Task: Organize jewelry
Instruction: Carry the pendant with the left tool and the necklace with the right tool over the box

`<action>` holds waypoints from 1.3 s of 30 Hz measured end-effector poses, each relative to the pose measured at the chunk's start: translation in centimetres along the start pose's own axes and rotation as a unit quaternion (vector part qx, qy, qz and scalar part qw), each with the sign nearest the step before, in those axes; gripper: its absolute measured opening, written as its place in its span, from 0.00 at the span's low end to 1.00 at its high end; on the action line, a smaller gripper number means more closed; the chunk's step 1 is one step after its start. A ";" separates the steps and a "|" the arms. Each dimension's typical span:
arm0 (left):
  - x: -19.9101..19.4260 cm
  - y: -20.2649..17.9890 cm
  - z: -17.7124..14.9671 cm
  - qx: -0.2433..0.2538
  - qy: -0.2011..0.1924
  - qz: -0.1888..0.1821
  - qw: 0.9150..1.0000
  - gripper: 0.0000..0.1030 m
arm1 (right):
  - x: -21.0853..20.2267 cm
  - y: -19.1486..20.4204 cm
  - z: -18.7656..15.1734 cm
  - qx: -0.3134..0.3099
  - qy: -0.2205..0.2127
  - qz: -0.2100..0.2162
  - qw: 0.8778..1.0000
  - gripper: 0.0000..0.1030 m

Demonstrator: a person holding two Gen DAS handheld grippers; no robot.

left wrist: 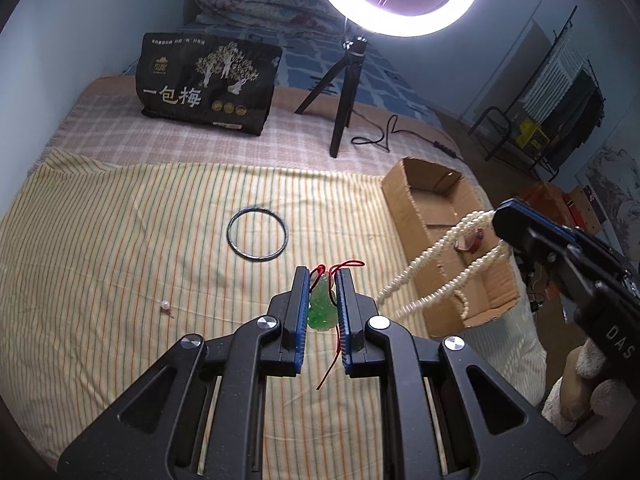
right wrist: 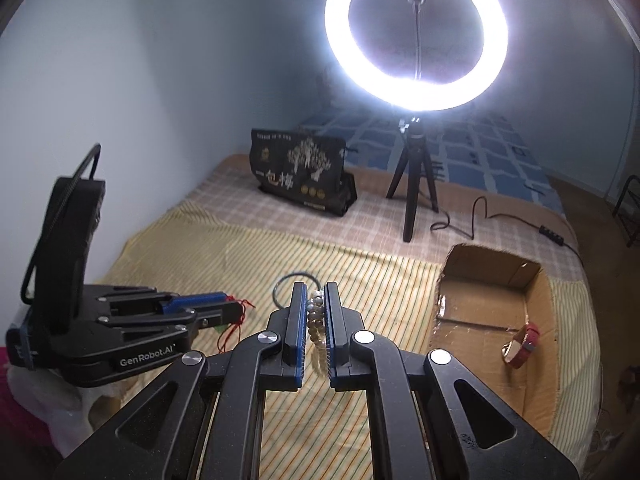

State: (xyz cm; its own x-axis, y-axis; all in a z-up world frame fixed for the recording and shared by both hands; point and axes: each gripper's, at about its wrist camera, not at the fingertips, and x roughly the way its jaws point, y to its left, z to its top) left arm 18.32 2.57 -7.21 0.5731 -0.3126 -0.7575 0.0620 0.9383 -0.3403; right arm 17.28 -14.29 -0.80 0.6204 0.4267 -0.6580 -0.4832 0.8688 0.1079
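Note:
My left gripper [left wrist: 322, 274] is shut on a green jade pendant [left wrist: 320, 308], and its red cord [left wrist: 338, 350] trails below the pads. In the right wrist view that left gripper [right wrist: 236, 308] hovers at the left with the red cord [right wrist: 230, 330] dangling. My right gripper [right wrist: 315, 286] is shut on a pearl necklace [right wrist: 316, 320]. From the left wrist view, the right gripper [left wrist: 502, 216] holds the pearl necklace [left wrist: 432, 264] hanging in loops beside the open cardboard box [left wrist: 400, 200]. A dark bangle [left wrist: 258, 233] and a small pearl piece [left wrist: 165, 306] lie on the striped cloth.
A red-strapped watch [right wrist: 520, 346] lies inside the cardboard box [right wrist: 480, 304] at the right. A ring light on a black tripod [right wrist: 414, 184] and a black printed bag [right wrist: 300, 172] stand farther back on the bed. A power cable [right wrist: 480, 220] runs behind the box.

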 end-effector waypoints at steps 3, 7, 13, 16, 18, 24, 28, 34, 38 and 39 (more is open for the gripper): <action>-0.5 -0.6 0.1 0.003 -0.006 -0.004 1.000 0.11 | -1.5 -0.4 0.3 0.008 -0.016 0.001 1.000 0.06; -0.8 -1.6 0.3 0.009 -0.011 -0.011 1.000 0.11 | -3.5 -1.3 0.8 0.020 -0.039 -0.002 0.999 0.06; -1.0 -4.0 0.6 0.029 -0.019 -0.019 0.999 0.11 | -5.8 -3.3 1.3 0.041 -0.065 -0.013 0.997 0.06; -1.0 -5.2 0.8 0.037 -0.021 -0.025 0.999 0.11 | -6.9 -4.8 1.3 0.051 -0.076 -0.026 0.995 0.06; -0.8 -6.1 1.0 0.044 -0.022 -0.029 0.998 0.11 | -7.4 -5.6 1.1 0.057 -0.080 -0.034 0.995 0.06; 0.8 -8.4 1.5 0.052 -0.015 -0.039 0.998 0.11 | -9.0 -9.2 0.0 0.083 -0.083 -0.059 0.991 0.06; 2.0 -10.0 1.9 0.057 -0.011 -0.048 0.997 0.11 | -9.7 -11.2 -0.9 0.098 -0.082 -0.074 0.989 0.06; 3.8 -12.3 2.5 0.063 -0.008 -0.059 0.996 0.11 | -9.6 -13.4 -2.1 0.117 -0.073 -0.084 0.987 0.06; 4.8 -13.5 2.8 0.068 -0.008 -0.061 0.996 0.11 | -9.3 -14.1 -2.6 0.121 -0.065 -0.085 0.987 0.06; 5.1 -13.8 2.9 0.070 -0.007 -0.062 0.996 0.11 | -9.2 -14.2 -2.6 0.122 -0.064 -0.085 0.987 0.06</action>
State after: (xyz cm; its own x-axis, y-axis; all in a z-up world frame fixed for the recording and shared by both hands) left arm 22.80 -11.53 -4.78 0.5656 -0.4264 -0.7059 0.2454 0.9042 -0.3497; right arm 16.81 -31.22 1.78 0.7601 0.2839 -0.5845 -0.2120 0.9586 0.1899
